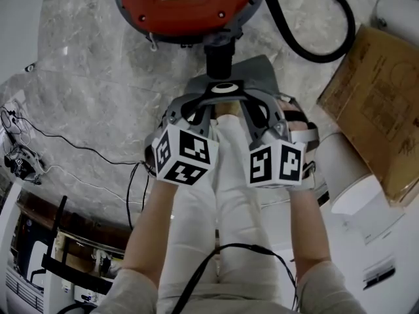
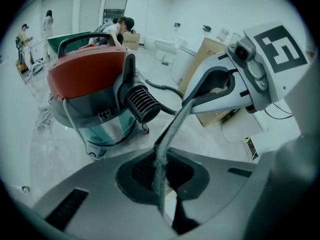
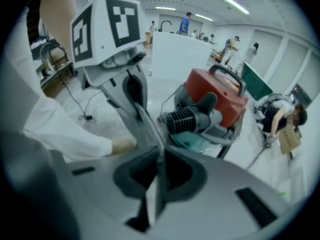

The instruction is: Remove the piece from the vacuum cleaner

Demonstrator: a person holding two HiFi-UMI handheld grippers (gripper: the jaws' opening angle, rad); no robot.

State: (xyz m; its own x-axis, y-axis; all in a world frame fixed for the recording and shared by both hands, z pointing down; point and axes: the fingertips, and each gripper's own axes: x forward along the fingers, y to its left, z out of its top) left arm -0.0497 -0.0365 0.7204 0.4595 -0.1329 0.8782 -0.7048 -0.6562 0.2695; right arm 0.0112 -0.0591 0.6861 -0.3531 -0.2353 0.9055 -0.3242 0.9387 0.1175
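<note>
Near side of the red drum vacuum cleaner (image 1: 186, 5), left hand-held gripper (image 2: 161, 166) and right hand-held gripper (image 3: 160, 166) hold jaws together, empty; open, then clamp squarely on its plugged-in black ribbed hose connector (image 2: 142, 104)

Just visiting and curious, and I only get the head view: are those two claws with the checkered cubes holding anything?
Observer: No. The left gripper view shows the left gripper with its jaws together and nothing between them.
Operator: And the other one?
Observer: The right gripper view shows the right gripper shut and empty as well.
Operator: What is that black stub under the red thing?
Observer: From the side it is a ribbed black connector sticking out of the vacuum cleaner.
</note>
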